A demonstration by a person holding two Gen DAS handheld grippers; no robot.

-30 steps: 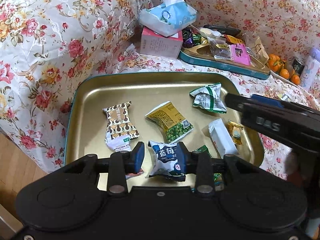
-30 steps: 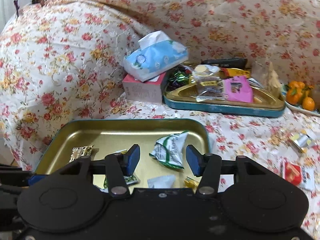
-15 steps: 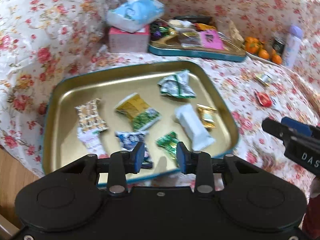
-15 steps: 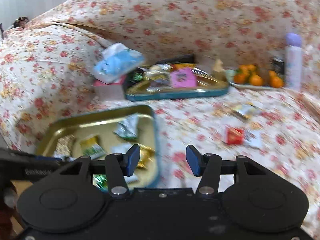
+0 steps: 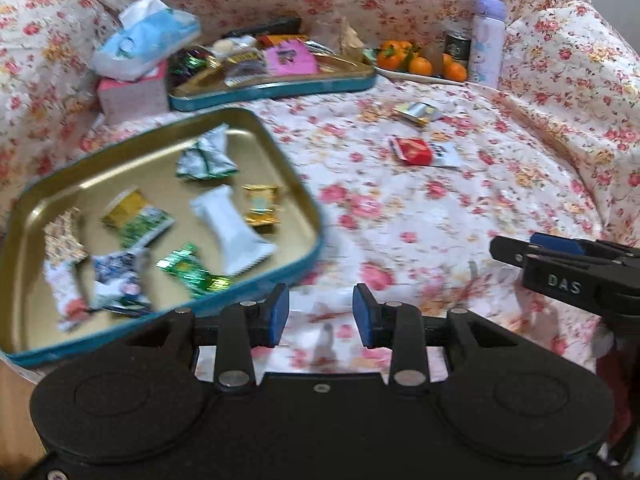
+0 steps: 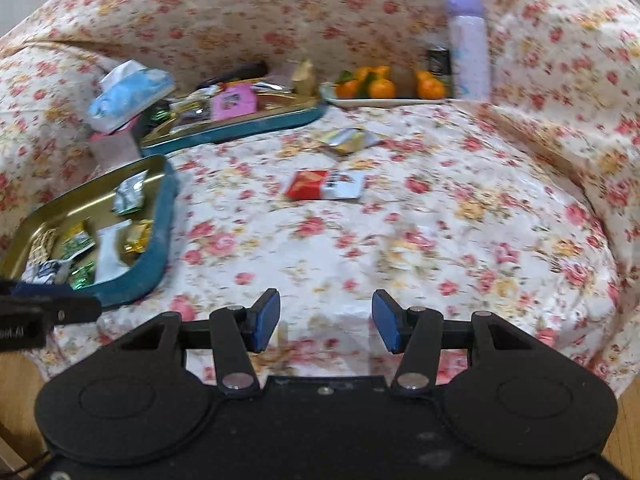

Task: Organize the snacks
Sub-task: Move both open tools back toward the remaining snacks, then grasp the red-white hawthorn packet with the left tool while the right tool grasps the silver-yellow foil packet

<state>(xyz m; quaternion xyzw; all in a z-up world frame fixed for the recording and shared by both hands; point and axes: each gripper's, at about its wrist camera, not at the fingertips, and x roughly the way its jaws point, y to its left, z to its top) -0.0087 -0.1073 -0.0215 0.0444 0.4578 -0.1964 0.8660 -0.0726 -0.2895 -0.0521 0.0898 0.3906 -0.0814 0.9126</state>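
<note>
Both grippers hung empty over the flowered sofa cover [image 6: 400, 240], pointing down and forward. The left gripper [image 5: 320, 314] had its blue pads apart with only cloth between them; the right gripper [image 6: 326, 322] likewise stood open over bare fabric.

From the left wrist camera, the gold metal tray with a teal rim [image 5: 292, 160] lay at about ten o'clock, holding a white wrapped bar [image 5: 230, 230], a green-and-white crinkled packet [image 5: 206, 160], a small gold candy [image 5: 261, 208], a yellow-and-green packet [image 5: 138, 220], a shiny green sweet [image 5: 192, 270], a blue-and-white pouch [image 5: 116, 280] and, at the tray's left end, further packets too blurred to name. A second teal tray [image 5: 280, 86], heaped with mixed snacks, sat beyond it at eleven o'clock beside a blue tissue pack [image 5: 144, 36].

Two snacks lay loose on the cover: a red-and-white flat packet [image 6: 324, 186] at twelve o'clock from the right gripper, and a silver-gold foil packet [image 6: 348, 140] just beyond it. A plate of oranges [image 6: 384, 86] and a lilac bottle [image 6: 468, 48] stood at one o'clock.

I judged the step in hand to be a reach toward the loose snacks, most of the sorting seeming done. The next move would call for the right gripper to advance to the red-and-white packet, straddle its thin edge, close gently, and carry it to the near tray.
</note>
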